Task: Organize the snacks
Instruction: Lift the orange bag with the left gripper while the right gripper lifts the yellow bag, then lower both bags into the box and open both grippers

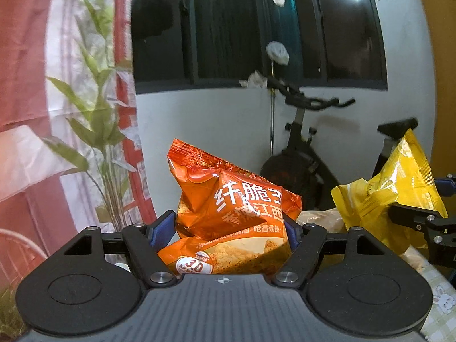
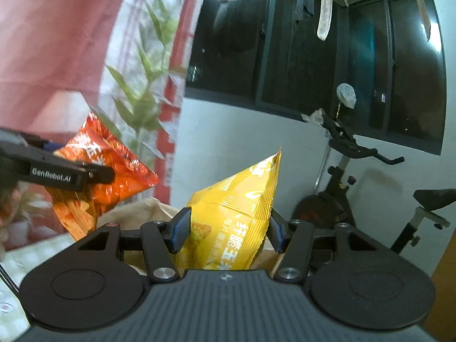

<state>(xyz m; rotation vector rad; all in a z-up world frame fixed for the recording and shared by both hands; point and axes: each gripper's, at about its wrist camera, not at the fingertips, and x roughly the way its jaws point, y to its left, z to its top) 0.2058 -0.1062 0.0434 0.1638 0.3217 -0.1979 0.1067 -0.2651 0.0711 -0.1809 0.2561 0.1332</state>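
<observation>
My left gripper is shut on an orange snack bag and holds it up in the air. The orange bag also shows in the right wrist view at the left, with the left gripper across it. My right gripper is shut on a yellow snack bag, also held up. The yellow bag shows in the left wrist view at the right, with the right gripper's fingers on it.
A brown paper bag stands open just below both snack bags. A checked tablecloth lies underneath. A leafy plant and a red-and-white curtain are at the left. An exercise bike stands by the white wall under dark windows.
</observation>
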